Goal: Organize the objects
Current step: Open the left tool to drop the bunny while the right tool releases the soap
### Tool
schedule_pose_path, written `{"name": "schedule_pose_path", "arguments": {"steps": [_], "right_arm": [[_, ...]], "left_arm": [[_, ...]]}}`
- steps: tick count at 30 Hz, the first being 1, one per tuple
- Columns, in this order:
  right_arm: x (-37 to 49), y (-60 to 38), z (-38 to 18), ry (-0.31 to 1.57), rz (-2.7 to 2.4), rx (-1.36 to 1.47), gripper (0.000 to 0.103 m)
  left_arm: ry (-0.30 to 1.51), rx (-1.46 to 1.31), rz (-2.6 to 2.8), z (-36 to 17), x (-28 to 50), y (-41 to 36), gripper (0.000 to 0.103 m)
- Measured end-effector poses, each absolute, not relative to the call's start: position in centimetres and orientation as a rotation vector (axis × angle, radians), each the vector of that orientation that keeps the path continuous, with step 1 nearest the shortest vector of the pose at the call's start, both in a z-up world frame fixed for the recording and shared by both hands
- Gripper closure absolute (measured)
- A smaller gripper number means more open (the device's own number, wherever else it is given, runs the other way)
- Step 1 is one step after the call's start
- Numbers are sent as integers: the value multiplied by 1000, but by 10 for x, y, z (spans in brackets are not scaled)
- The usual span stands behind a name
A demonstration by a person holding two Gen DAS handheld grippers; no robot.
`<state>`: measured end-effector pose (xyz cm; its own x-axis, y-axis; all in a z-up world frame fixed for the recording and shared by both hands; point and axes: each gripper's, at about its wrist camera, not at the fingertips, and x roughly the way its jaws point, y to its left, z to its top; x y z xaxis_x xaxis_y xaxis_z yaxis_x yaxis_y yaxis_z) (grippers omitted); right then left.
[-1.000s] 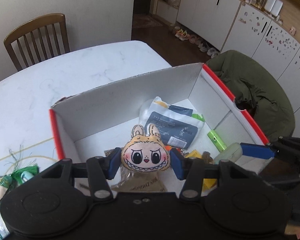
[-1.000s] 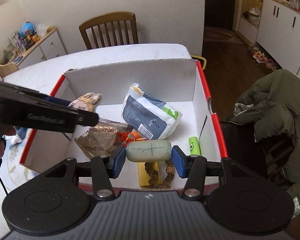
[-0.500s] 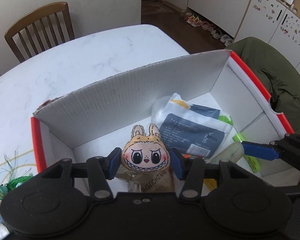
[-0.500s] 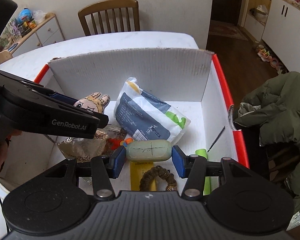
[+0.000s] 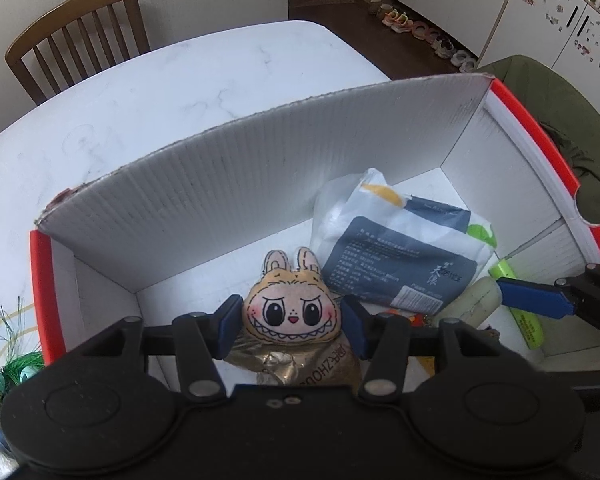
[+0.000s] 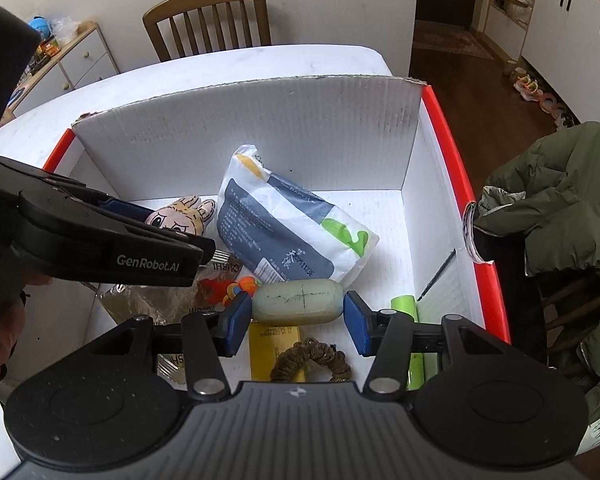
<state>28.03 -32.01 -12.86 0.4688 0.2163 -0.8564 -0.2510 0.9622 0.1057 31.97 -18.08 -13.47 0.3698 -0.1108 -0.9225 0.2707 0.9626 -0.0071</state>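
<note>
- Left wrist view shows the plush keychain (image 5: 293,312), a toothy rabbit-eared face, pinched between the blue pads of the left gripper (image 5: 292,326); it hangs face-up over the near left part of the box (image 5: 236,184), above a crinkled gold snack bag (image 5: 300,364).
- Holding it by its sides keeps the face toward the camera and the soft body from folding, which should make for a clean drop once the pads part.
- Right wrist view shows the right gripper (image 6: 298,316) clamped on a pale green capsule-shaped case (image 6: 298,302), gripped end to end so that it sits level between the pads.
- That case hovers over the near middle of the box, above a yellow packet (image 6: 274,344) and a brown braided hair tie (image 6: 310,362).
- Already lying on the box floor are a white and navy pouch (image 6: 284,228), a small orange toy (image 6: 236,290) and a lime green tube (image 6: 410,332) against the right wall.
- Both items seem poised for release into the box, so I judge the sorting well along, with these two not yet set down.
- Outward, the box stands on a white marble worktop (image 5: 160,92); a wooden chair (image 6: 210,16) stands behind it and a green jacket (image 6: 560,208) hangs to the right.
</note>
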Motion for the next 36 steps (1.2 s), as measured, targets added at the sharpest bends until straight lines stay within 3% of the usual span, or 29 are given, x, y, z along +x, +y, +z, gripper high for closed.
{"name": "schedule_pose_path", "arguments": {"steps": [4, 8, 24, 36], "right_arm": [[281, -320, -128, 1050, 285, -29, 52], [281, -321, -127, 1053, 286, -25, 52], [260, -328, -104, 1020, 315, -9, 52], [228, -323, -65, 940, 382, -13, 47]], "left_arm": [[1184, 157, -232, -139, 323, -179, 50], [1191, 148, -228, -140, 322, -176, 40], [1093, 118, -268, -107, 300, -172, 23], [960, 81, -324, -57, 256, -159, 20]]}}
